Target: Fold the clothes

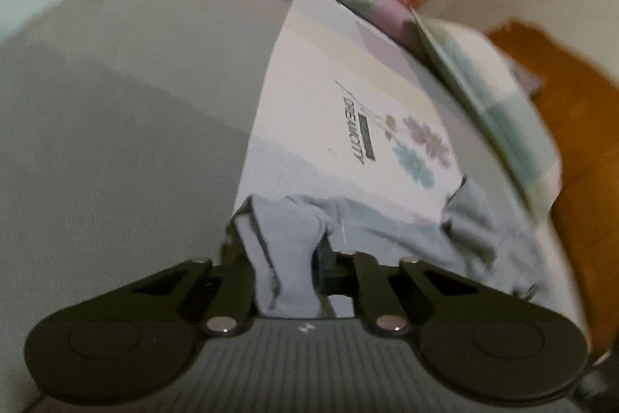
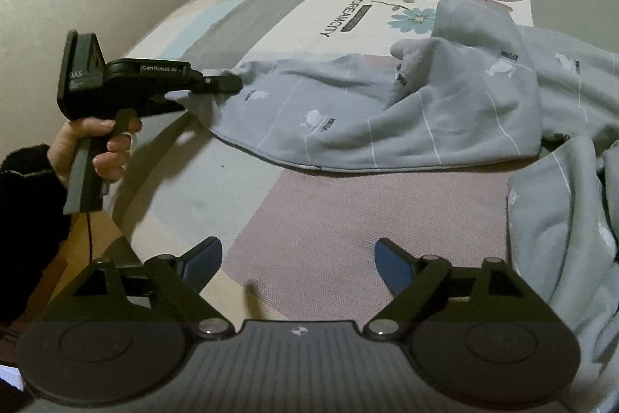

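The soft, light grey printed cotton garment (image 2: 387,111) sprawls limp across the patchwork bedsheet (image 2: 348,219); it will sag, so hems and corners are the places to grab. The left gripper (image 2: 228,84) is clamped on its end. The right gripper (image 2: 298,266) gapes empty. Only the right wrist view shows the whole spread; the left shows the pinch close.

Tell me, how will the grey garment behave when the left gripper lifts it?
Probably floppy: the garment already lies in soft folds on the bed. It will likely sag and trail from the left gripper, pinched at one corner. It looks light and should drag easily.
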Available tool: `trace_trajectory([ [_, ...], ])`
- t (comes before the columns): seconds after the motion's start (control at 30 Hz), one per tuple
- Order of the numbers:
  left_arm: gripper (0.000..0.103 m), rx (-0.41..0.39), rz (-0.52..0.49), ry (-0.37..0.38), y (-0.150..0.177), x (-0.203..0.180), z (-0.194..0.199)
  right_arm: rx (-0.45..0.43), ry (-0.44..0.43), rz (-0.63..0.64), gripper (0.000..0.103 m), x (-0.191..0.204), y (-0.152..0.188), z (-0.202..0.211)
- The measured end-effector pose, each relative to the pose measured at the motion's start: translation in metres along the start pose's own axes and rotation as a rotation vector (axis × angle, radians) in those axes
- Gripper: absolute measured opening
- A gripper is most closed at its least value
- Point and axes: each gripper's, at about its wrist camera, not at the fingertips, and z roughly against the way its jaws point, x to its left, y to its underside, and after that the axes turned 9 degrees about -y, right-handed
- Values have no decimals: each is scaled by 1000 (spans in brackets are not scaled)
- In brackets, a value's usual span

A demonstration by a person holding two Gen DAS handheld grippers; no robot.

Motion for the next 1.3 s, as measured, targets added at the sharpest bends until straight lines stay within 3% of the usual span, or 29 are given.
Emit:
trace_trajectory([
  [0.17, 7, -66, -168, -79, -20, -21, 16, -9, 54, 39, 89, 7, 2, 13],
  [0.43, 7, -162, -314, -208, -84, -39, 16, -99, 87, 58, 89, 8, -6, 48],
  [0.8, 7, -172, -397, -362, -160, -38, -22, -160, 143, 43, 89, -10, -19, 70],
  [1.3, 7, -279, -474, -446, -231, -52, -68, -142, 166, 65, 90, -24, -47, 60],
])
